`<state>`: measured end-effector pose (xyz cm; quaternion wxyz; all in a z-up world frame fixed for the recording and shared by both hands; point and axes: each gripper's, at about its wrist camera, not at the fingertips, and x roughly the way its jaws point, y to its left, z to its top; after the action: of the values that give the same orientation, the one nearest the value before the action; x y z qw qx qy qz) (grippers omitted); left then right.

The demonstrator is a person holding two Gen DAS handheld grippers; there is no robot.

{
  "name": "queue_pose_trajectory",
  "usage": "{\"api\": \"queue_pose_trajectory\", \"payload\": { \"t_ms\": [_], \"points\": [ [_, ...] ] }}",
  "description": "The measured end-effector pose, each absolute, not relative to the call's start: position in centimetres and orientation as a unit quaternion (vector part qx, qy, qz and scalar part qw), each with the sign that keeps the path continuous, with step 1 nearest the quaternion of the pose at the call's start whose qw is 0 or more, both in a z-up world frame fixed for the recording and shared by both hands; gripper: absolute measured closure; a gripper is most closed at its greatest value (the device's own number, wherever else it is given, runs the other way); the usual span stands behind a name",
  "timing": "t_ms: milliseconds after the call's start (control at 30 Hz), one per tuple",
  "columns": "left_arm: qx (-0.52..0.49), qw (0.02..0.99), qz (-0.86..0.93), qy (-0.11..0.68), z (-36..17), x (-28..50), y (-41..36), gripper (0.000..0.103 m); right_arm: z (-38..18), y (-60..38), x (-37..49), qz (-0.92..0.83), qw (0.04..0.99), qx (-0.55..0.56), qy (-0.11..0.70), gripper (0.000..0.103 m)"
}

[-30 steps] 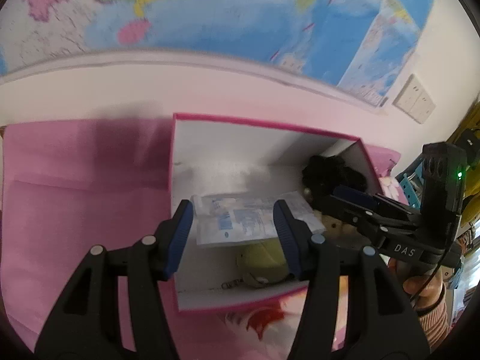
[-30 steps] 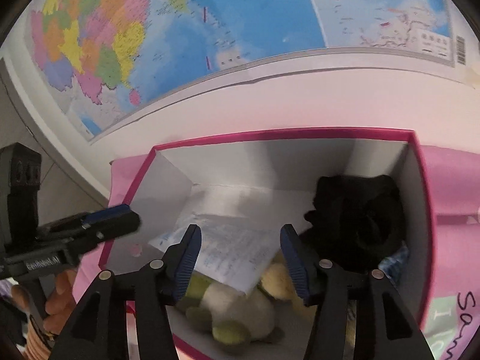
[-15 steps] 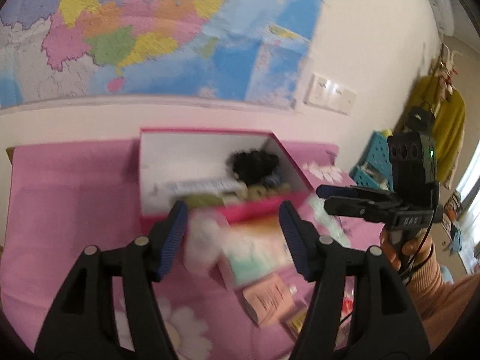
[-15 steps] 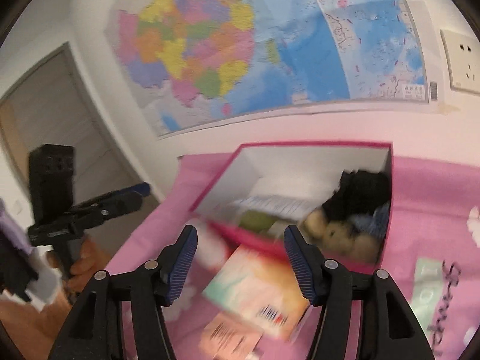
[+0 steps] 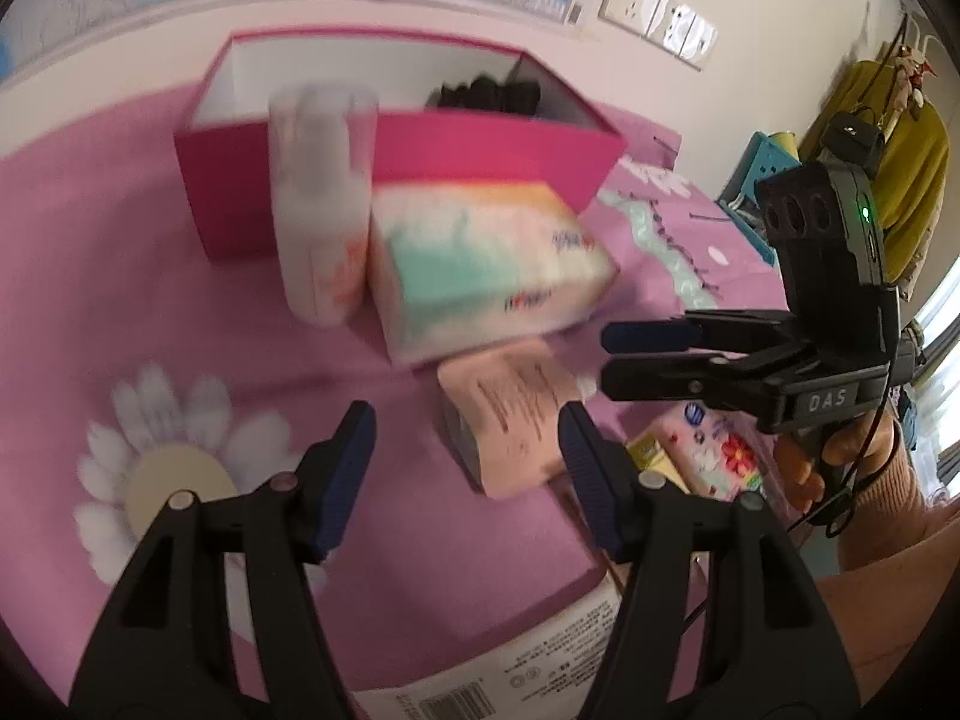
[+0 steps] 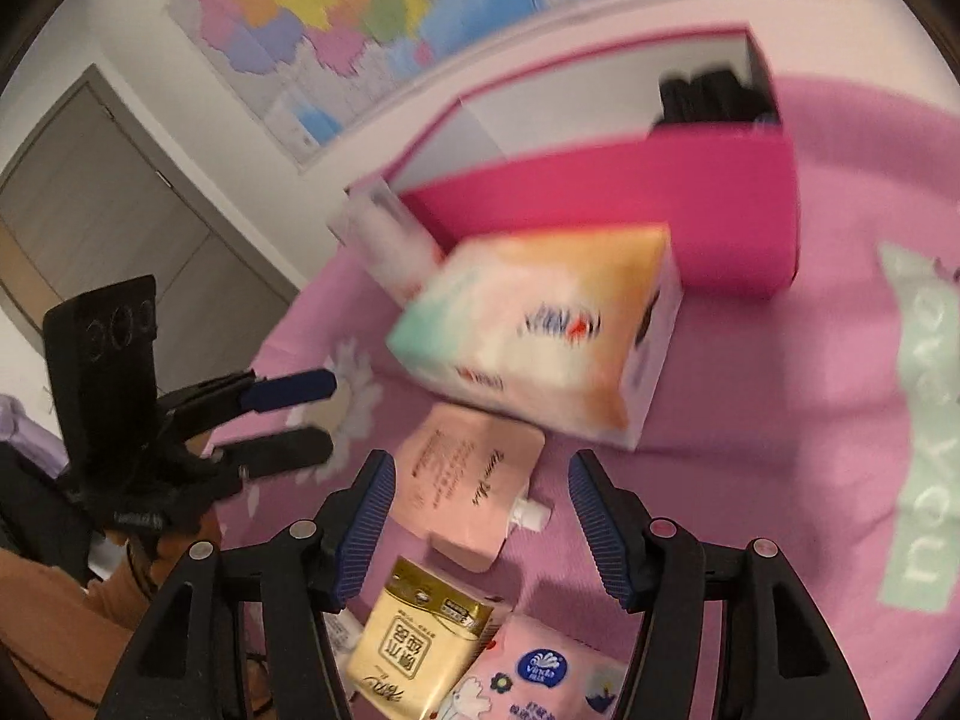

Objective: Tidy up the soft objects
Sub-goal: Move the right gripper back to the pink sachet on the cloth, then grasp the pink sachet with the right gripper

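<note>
A pink open box (image 5: 480, 138) (image 6: 690, 204) stands on the pink cloth with a black soft thing (image 5: 486, 93) (image 6: 714, 96) inside. In front of it lie a pastel tissue pack (image 5: 480, 258) (image 6: 540, 336), a white roll pack (image 5: 321, 204) (image 6: 390, 240) and a pink spout pouch (image 5: 510, 414) (image 6: 468, 480). My left gripper (image 5: 465, 462) is open and empty, just short of the pouch. My right gripper (image 6: 480, 510) is open and empty above the pouch; it also shows in the left wrist view (image 5: 648, 354).
A yellow tissue packet (image 6: 420, 642) (image 5: 648, 450) and a pink flowered packet (image 6: 540, 672) (image 5: 714, 450) lie nearest me. A white barcoded pack (image 5: 480, 684) is at the bed's front edge. A wall map (image 6: 390, 0), a door (image 6: 120, 210) and hanging clothes (image 5: 888, 138) surround the bed.
Both grippers have pulled back from inside the box and tilted down toward the packs lying in front of it. Both stay open and empty.
</note>
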<state>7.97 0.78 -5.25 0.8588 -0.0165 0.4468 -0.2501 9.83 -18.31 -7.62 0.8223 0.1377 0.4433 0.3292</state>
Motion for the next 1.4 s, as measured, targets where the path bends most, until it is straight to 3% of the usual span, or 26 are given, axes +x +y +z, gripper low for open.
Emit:
{"api": "queue_pose_trajectory", "payload": {
  "t_ms": [67,233,467,1100,1400],
  "points": [
    [-0.024,0.852,-0.252,0.458,-6.1,7.7,0.7,0.039,-8.3,-17.9,9.9,0.328,0.82,0.132,0.451,0.041],
    [-0.023,0.845,-0.26,0.468,-6.9,7.1,0.2,0.051,-8.9,-17.1,10.1,0.326,0.815,0.129,0.461,0.042],
    [-0.021,0.836,-0.273,0.476,-7.2,7.3,-0.4,0.077,-9.3,-16.0,10.8,0.319,0.81,0.117,0.477,0.053],
    [-0.06,0.824,-0.276,0.49,-7.8,7.5,0.2,0.078,-7.9,-16.3,9.3,0.346,0.818,0.141,0.437,0.054],
    [-0.053,0.839,-0.279,0.465,-5.4,6.8,0.3,0.078,-5.8,-16.1,8.3,0.339,0.837,0.122,0.411,0.055]
  ]
}}
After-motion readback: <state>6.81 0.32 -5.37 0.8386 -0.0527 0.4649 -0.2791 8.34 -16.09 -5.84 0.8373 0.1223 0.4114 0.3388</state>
